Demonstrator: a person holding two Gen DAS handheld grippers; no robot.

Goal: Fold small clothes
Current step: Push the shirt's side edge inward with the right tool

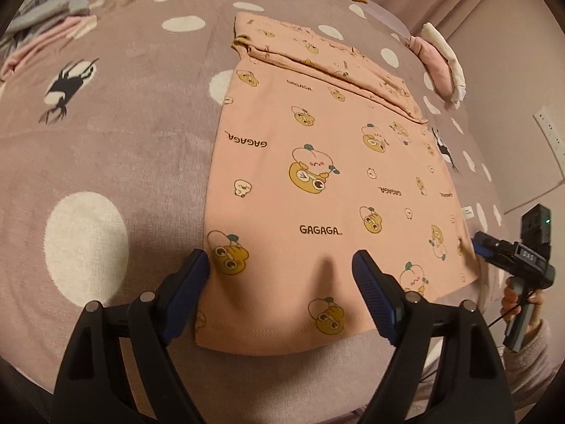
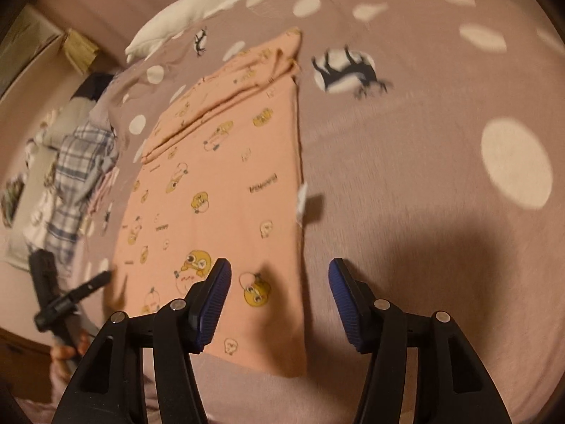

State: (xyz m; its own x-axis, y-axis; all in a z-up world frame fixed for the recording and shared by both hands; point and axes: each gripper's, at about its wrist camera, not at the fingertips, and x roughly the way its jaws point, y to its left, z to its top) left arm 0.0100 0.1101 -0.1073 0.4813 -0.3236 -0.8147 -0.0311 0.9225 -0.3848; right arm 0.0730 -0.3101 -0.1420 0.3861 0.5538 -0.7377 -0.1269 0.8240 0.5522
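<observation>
Lying flat on the dotted bedspread [image 1: 116, 123] is one peach printed shirt [image 1: 317, 176], its far end already turned over into a narrow band, its near hem toward both grippers.

Step in hand, as judged: the fold along the length. The sleeves appear tucked in; the lower half is not yet brought up.

Grippers, two:
- Left gripper [image 1: 280, 268]: jaws spread wide, set over the shirt's near left corner, nothing pinched.
- Right gripper [image 2: 279, 282]: jaws spread, set over the near right corner, nothing pinched; the view is blurred.

Next move, as judged: each near corner is to be pinched through all layers, then both carried evenly up to the far band so that the edges meet squarely.

Other items counted:
- One white label [image 2: 302, 203] at the shirt's right edge.
- One pile of checked and pale clothes [image 2: 77, 166], well apart on the left.
- One rolled pink-and-white bundle [image 1: 441, 67], beyond the shirt on the right.
- One wall socket [image 1: 551, 134].
</observation>
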